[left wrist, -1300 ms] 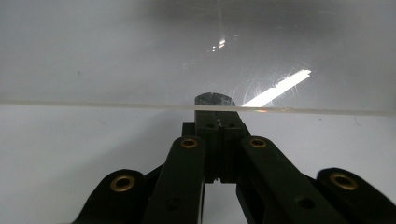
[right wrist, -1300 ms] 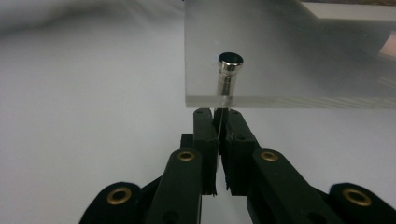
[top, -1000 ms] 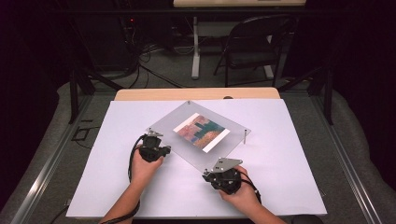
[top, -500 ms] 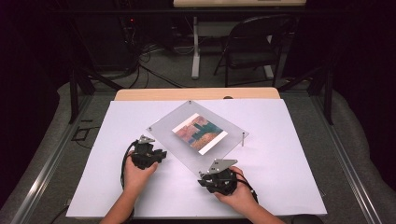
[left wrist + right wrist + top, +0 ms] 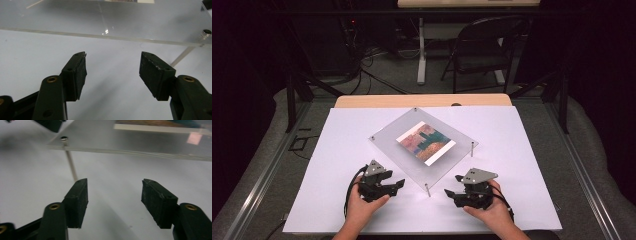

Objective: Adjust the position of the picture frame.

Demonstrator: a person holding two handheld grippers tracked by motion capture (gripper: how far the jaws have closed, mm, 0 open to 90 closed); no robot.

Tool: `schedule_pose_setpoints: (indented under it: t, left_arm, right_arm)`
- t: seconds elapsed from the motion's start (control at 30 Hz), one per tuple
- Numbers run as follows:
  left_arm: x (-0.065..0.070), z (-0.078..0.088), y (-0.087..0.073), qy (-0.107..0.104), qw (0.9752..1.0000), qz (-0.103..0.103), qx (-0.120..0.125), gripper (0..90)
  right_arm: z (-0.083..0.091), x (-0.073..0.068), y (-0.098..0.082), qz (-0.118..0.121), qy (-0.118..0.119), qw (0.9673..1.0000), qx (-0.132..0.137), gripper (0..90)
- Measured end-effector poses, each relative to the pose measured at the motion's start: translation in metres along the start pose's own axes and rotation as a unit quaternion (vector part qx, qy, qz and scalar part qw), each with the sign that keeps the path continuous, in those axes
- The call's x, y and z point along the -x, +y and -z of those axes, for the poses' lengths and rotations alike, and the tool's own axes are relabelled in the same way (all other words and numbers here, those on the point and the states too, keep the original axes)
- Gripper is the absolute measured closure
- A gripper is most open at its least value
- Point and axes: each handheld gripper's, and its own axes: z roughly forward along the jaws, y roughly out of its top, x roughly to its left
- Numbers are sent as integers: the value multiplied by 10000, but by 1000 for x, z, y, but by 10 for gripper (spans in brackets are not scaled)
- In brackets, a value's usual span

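- Clear acrylic photo frame point(image 5: 424, 148), a picture point(image 5: 426, 143) sandwiched in its middle, stands on four thin metal standoff legs near the centre of the white desk point(image 5: 522, 150), turned so one corner points at the near edge.
- Left tool point(image 5: 398, 184) sits just off the frame's near-left edge; a second ago it was shut at that edge, and its jaws have just been opening. The left gripper view shows them spread wide with only bare desk between, the acrylic edge point(image 5: 105, 36) lying beyond the tips.
- Right tool point(image 5: 449, 192) has done likewise: it was closed at the near-right edge, its jaws have just been opening, and it has drawn back toward the near edge of the desk. Nothing lies between its jaws; the near corner leg point(image 5: 70, 166) stands just ahead.
- Both tools gone from the frame suggests it has been set down and released, resting level on its legs; the placing step looks finished.
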Motion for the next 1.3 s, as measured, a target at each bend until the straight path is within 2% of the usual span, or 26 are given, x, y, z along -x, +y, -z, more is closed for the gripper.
schedule_pose_setpoints:
  t: [0.03,0.1,0.2,0.33,0.4,0.5,0.6,0.63,0.93,1.07,1.2,1.3]
  left_arm:
    - [0,0,0,0,10000,0,0,377]
    - [4,0,-1,-19,10000,-70,45,366]
    - [11,-2,-3,-156,9998,-133,32,364]
    - [16,-4,-2,-257,9996,-125,62,383]
    - [22,-7,-2,-372,9991,-176,51,397]
    - [26,-7,-2,-466,9988,-123,-90,438]
    - [30,-9,-3,-483,9986,-185,-64,475]
    - [31,-10,-3,-582,9981,-188,-85,475]
    - [48,-18,-1,-860,9959,-279,-94,528]
    - [54,-23,2,-883,9954,-357,-123,563]
    - [60,-30,5,-967,9948,-322,-83,595]
    - [63,-36,5,-971,9945,-370,-85,621]
  right_arm:
    - [0,0,0,0,0,10000,0,369]
    - [4,8,-1,-91,-156,9998,53,369]
    - [11,23,-2,-272,-495,9983,151,387]
    - [16,35,-5,-514,-627,9964,261,394]
    - [16,38,-7,-604,-671,9956,256,405]
    - [16,42,-9,-689,-704,9949,200,427]
    - [15,43,-11,-701,-685,9951,135,471]
    - [16,44,-11,-680,-686,9953,93,478]
    - [19,49,-11,-825,-687,9941,163,516]
    - [20,51,-12,-886,-701,9934,187,521]
    - [20,52,-13,-932,-702,9930,183,522]
    - [20,53,-13,-944,-708,9929,182,521]
